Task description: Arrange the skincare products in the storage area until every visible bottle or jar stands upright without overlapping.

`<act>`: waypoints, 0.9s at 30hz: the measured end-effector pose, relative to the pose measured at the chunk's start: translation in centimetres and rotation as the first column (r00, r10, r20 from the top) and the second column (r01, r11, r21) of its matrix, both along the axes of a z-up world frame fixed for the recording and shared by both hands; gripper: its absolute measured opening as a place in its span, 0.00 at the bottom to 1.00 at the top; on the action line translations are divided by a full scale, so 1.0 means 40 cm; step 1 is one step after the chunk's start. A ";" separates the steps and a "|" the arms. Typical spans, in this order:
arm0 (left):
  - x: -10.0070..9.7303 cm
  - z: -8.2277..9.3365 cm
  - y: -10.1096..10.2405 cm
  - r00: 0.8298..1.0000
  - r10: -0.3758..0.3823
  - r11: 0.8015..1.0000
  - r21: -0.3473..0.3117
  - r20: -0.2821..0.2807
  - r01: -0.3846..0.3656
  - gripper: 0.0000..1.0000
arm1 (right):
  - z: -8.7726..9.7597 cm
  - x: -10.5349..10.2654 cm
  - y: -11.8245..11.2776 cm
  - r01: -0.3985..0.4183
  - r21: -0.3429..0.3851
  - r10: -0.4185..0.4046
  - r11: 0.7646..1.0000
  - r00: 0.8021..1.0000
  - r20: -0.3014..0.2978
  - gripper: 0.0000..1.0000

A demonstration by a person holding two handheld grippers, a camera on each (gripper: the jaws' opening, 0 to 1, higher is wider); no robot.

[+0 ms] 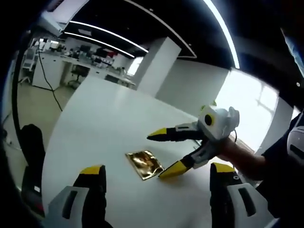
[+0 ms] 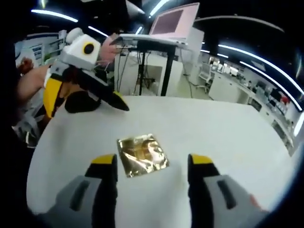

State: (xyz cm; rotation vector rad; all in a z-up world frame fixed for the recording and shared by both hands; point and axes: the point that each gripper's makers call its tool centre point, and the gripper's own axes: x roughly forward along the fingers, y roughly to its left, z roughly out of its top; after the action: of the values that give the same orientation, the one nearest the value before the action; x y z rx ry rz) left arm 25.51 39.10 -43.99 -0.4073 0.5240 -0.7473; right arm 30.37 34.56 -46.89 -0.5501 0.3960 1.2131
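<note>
A flat, crinkled gold foil sachet (image 1: 145,164) lies alone on the white round tabletop (image 1: 104,123), at lower centre of the left gripper view, with no bottle or jar to be seen in either view. At the bottom of that view the left tool (image 1: 156,173) rises with its yellow-tipped black jaws spread wide and nothing between them; to the right, the right tool (image 1: 160,156), held by a person's hand, reaches in from the frame's right edge with its jaws parted, one tip resting just beside the sachet's near corner and the other above it. In the right gripper view the left tool (image 2: 85,92) sits at upper left, above the tabletop (image 2: 223,128), well apart from the sachet (image 2: 142,154), which lies at centre just ahead of the right tool (image 2: 152,161), its jaws wide and holding nothing. The work appears to be at its approach stage: the right tool looks poised to pick up the sachet, which would call for lowering and closing on its thin edge, a slippery, flat target. The left gripper view alone takes in bright windows and a white pillar; the right gripper view alone shows a laptop on a black stand behind the tabletop.
</note>
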 end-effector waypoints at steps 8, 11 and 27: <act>0.007 0.004 0.012 1.000 0.007 1.000 -0.003 0.002 -0.007 0.91 | -0.012 -0.004 0.009 -0.029 0.007 0.029 1.000 0.998 -0.059 0.48; 0.008 0.005 0.015 1.000 0.010 1.000 -0.005 0.001 -0.010 0.91 | -0.014 -0.003 0.010 -0.029 0.015 0.030 0.999 0.996 -0.079 0.47; 0.002 0.010 0.012 1.000 -0.001 1.000 -0.004 0.002 0.001 0.89 | -0.018 -0.013 0.011 -0.012 0.037 0.017 0.999 0.990 -0.139 0.39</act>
State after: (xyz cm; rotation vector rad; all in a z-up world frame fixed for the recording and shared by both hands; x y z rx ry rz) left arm 25.59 39.60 -43.60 -0.4100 0.5209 -0.7499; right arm 29.87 35.00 -47.60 -0.4396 0.4881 1.2739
